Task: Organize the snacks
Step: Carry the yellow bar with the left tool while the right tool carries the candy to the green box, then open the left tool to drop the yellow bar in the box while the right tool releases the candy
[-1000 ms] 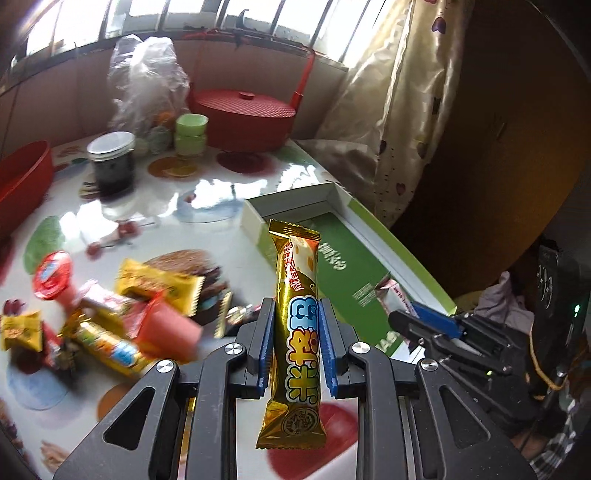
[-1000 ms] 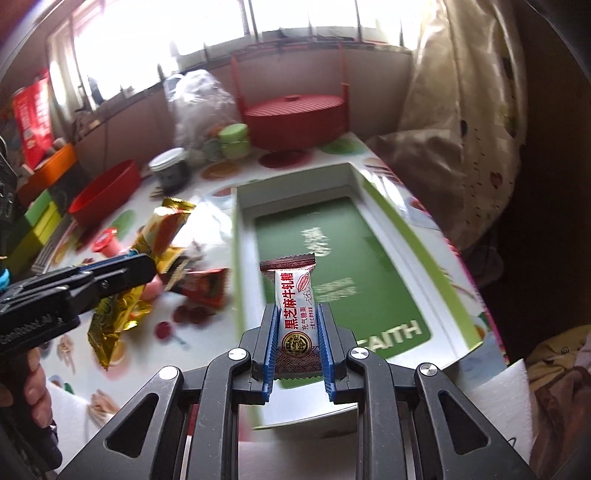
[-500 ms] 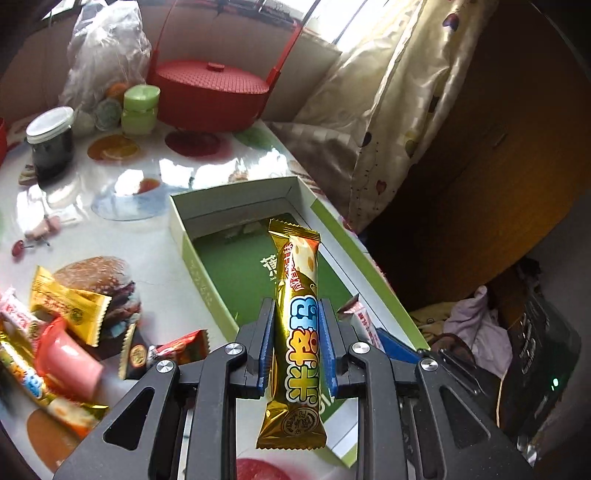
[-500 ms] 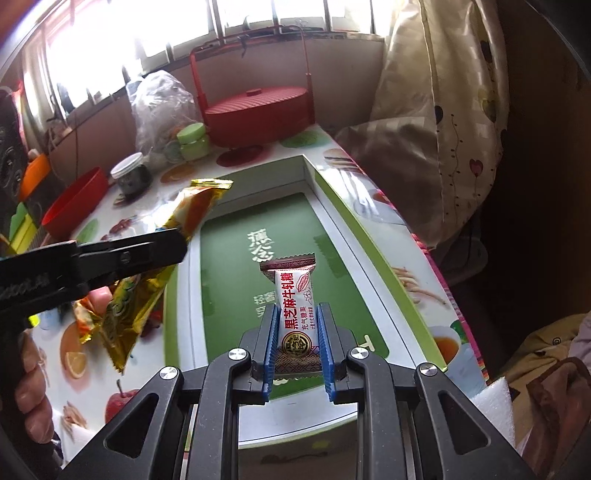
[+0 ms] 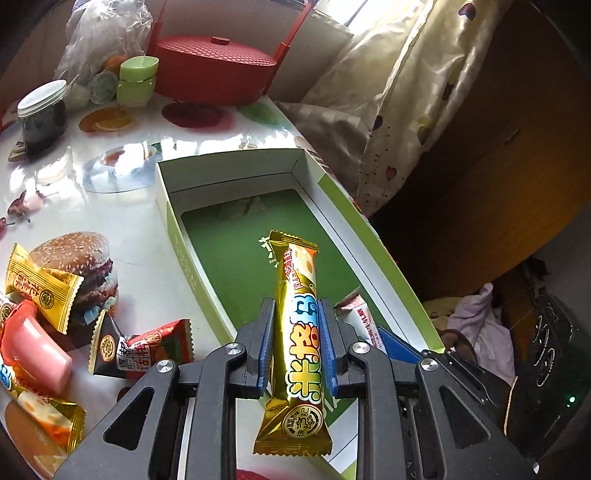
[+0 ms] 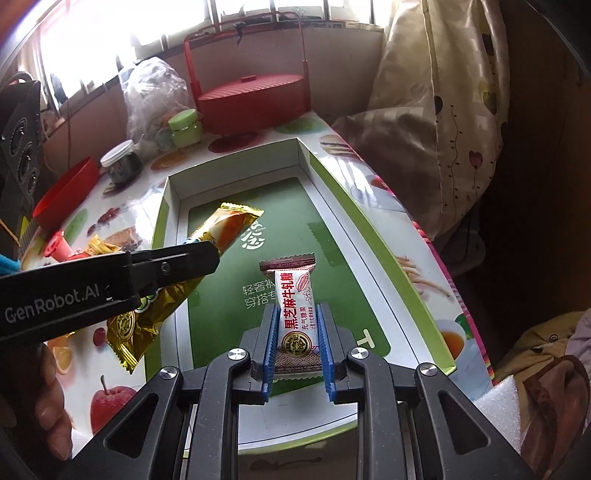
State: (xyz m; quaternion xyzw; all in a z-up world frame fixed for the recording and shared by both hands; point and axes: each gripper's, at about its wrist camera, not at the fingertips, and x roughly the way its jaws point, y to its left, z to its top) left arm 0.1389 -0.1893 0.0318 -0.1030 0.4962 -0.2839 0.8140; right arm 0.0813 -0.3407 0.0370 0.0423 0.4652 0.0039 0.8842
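My left gripper (image 5: pixel 294 312) is shut on a long gold snack bar (image 5: pixel 295 273), which stands upright between the blue pads over the near part of the open green box (image 5: pixel 229 173). My right gripper (image 6: pixel 297 314) is shut on a small white candy (image 6: pixel 293 288) above the green floor of the same box (image 6: pixel 373 236). In the right wrist view the left gripper's black finger (image 6: pixel 166 266) and the gold bar (image 6: pixel 229 225) reach in over the box's left wall. No snacks show inside the box. Several loose snacks (image 5: pixel 144 347) lie on the table to its left.
A red lidded basket (image 5: pixel 214 70), a green cup (image 5: pixel 136 79), a dark jar (image 5: pixel 42 118) and a plastic bag (image 5: pixel 103 33) stand at the back. A red bowl (image 6: pixel 66 192) is far left. A curtain (image 5: pixel 399 92) hangs past the table's right edge. A hand (image 6: pixel 48 402) holds the left gripper.
The left gripper has carried the gold bar rightward and downward, from above the snack pile to over the box. The right gripper has drifted slightly further over the box, still holding its candy.
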